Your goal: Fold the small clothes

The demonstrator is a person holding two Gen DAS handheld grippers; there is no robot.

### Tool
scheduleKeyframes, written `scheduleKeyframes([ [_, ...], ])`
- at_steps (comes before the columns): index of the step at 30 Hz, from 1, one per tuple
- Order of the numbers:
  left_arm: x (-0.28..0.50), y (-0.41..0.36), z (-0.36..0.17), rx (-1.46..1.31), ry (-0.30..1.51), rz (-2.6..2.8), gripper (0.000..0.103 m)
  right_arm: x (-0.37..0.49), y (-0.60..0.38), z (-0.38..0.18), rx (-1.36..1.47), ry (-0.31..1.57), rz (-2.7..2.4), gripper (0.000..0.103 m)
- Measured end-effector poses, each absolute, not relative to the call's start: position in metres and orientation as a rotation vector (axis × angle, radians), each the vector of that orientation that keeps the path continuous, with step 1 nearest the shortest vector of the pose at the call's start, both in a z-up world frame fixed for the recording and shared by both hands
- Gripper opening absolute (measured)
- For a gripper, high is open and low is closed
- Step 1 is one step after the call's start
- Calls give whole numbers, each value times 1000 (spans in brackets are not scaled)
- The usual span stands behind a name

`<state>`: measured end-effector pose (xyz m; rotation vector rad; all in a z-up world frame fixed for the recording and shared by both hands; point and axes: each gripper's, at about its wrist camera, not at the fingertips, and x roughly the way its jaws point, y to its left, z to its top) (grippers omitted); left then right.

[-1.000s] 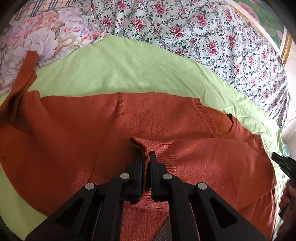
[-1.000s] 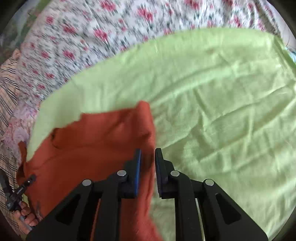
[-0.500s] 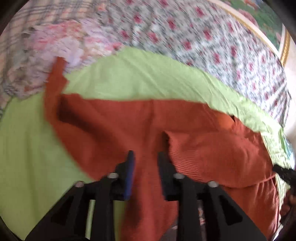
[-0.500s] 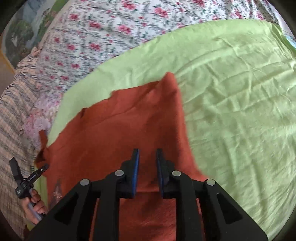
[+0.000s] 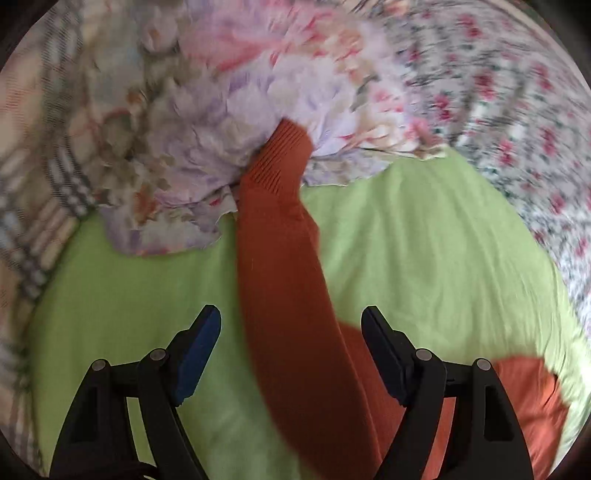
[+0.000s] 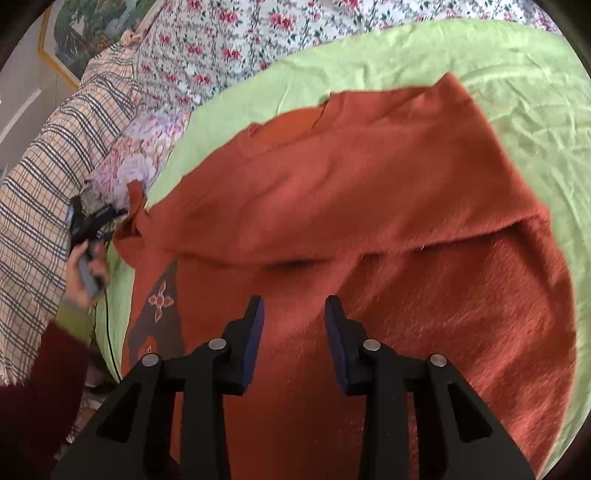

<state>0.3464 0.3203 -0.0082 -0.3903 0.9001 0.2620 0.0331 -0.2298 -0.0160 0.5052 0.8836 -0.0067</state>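
Observation:
A rust-orange knit sweater (image 6: 369, 177) lies on a light green sheet (image 6: 517, 92), one side folded over the body. Its long sleeve (image 5: 280, 266) stretches away from me in the left wrist view, the ribbed cuff (image 5: 284, 144) resting on a floral pillow (image 5: 207, 122). My left gripper (image 5: 291, 328) is open and empty, its jaws either side of the sleeve, above it. It also shows in the right wrist view (image 6: 92, 221), beside the cuff. My right gripper (image 6: 293, 314) is open and empty above the folded sweater body.
A floral bedspread (image 6: 229, 40) lies beyond the green sheet. A plaid blanket (image 6: 40, 177) lies at the left. A framed picture (image 6: 85, 29) hangs on the wall behind. The green sheet (image 5: 436, 258) shows bare on both sides of the sleeve.
My left gripper let go of the folded sweater part, opened wide and swung left to the outstretched sleeve. My right gripper opened wider and moved over the sweater body.

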Motion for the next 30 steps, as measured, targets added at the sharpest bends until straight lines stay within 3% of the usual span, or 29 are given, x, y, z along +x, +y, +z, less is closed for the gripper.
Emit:
scheduleKeyframes([
  [3, 372, 331, -20, -394, 933, 279, 80, 32, -230, -20, 504, 906, -15, 35],
  [4, 379, 336, -24, -402, 942, 288, 73, 33, -229, -20, 507, 909, -16, 35],
  [5, 383, 339, -28, -410, 945, 295, 49, 34, -229, -21, 510, 913, -17, 35],
  [8, 387, 341, -30, -437, 926, 244, 14, 39, -225, -22, 521, 921, -4, 35],
  [16, 325, 283, 22, -424, 746, 76, 9, 42, -208, -12, 512, 900, 48, 35],
  [22, 276, 176, 55, -360, 675, -141, 8, 28, -209, 0, 524, 860, 22, 35],
  [30, 230, 13, 57, -146, 643, -401, 8, -4, -237, 14, 575, 801, -61, 35],
])
